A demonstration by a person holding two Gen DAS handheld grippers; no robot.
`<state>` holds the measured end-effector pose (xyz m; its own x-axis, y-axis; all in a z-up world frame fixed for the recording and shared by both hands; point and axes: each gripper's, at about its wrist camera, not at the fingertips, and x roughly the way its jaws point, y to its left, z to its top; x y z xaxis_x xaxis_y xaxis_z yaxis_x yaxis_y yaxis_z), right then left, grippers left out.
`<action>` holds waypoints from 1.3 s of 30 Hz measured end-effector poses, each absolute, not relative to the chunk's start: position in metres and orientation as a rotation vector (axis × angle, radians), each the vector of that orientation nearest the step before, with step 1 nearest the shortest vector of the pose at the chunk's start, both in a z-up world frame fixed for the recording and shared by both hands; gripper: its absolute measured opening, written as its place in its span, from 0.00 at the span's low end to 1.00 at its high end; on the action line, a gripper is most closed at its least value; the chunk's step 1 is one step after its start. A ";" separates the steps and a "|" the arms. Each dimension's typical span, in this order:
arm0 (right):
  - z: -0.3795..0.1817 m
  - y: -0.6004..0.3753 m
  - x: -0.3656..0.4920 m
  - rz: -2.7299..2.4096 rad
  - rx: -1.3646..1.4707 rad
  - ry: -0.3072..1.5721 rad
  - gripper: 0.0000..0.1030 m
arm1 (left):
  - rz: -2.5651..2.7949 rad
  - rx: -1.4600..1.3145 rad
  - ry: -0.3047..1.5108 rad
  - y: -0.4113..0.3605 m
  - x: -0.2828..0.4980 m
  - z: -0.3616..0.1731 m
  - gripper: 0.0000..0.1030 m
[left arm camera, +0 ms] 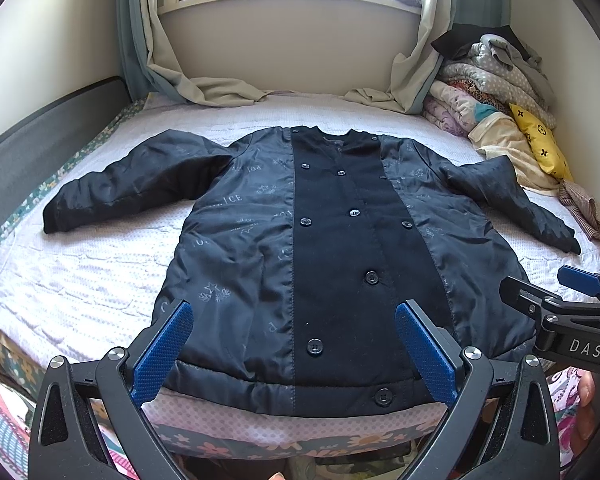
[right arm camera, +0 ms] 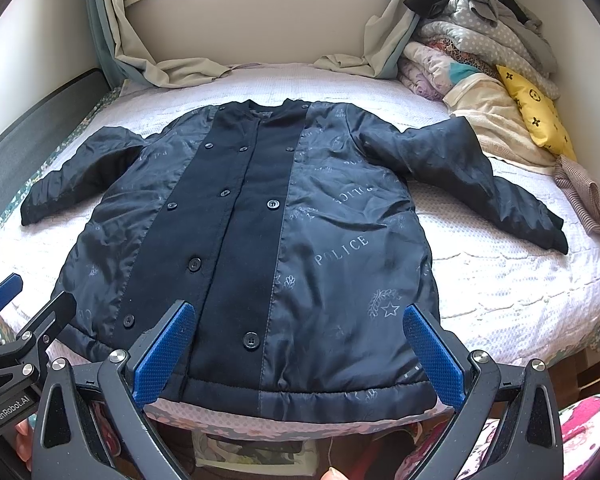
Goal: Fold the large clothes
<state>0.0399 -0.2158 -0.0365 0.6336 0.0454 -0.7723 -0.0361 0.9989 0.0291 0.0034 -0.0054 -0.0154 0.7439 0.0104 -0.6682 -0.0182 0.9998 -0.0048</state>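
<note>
A dark navy buttoned coat [left arm camera: 332, 240] lies flat on the bed, front up, both sleeves spread out; it also shows in the right wrist view [right arm camera: 260, 232]. Its hem is at the near bed edge. My left gripper [left arm camera: 294, 312] is open and empty, hovering over the hem's left-centre. My right gripper [right arm camera: 300, 312] is open and empty over the hem's right part. The right gripper's tip shows in the left wrist view [left arm camera: 556, 292], and the left gripper's tip shows in the right wrist view [right arm camera: 28, 300].
The bed [left arm camera: 80, 272] has a white textured cover. A pile of folded clothes and bedding [left arm camera: 488, 84] with a yellow pillow [left arm camera: 540, 140] sits at the far right corner. Curtains [left arm camera: 204, 84] drape onto the far edge under a window sill.
</note>
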 end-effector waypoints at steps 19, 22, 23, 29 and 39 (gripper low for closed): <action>-0.037 -0.216 0.041 0.048 0.016 0.889 1.00 | 0.023 -0.018 0.741 -0.003 0.006 -0.018 0.99; -0.037 -0.217 0.041 0.048 0.016 0.888 1.00 | 0.032 -0.020 0.743 0.000 0.006 -0.017 0.99; -0.037 -0.216 0.040 0.049 0.016 0.889 1.00 | 0.040 -0.019 0.741 0.001 0.005 -0.016 0.99; -0.035 -0.219 0.040 0.058 0.012 0.891 1.00 | 0.072 -0.033 0.736 0.013 0.005 -0.005 0.99; 0.021 -0.232 0.065 0.090 -0.004 0.854 1.00 | 0.101 -0.127 0.703 0.061 0.035 0.054 0.99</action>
<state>0.0648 -0.2319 0.0209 0.6535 0.0778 -0.7529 -0.0810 0.9962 0.0326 0.0354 0.0610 0.0545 0.7585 0.0502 -0.6497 -0.1355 0.9874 -0.0820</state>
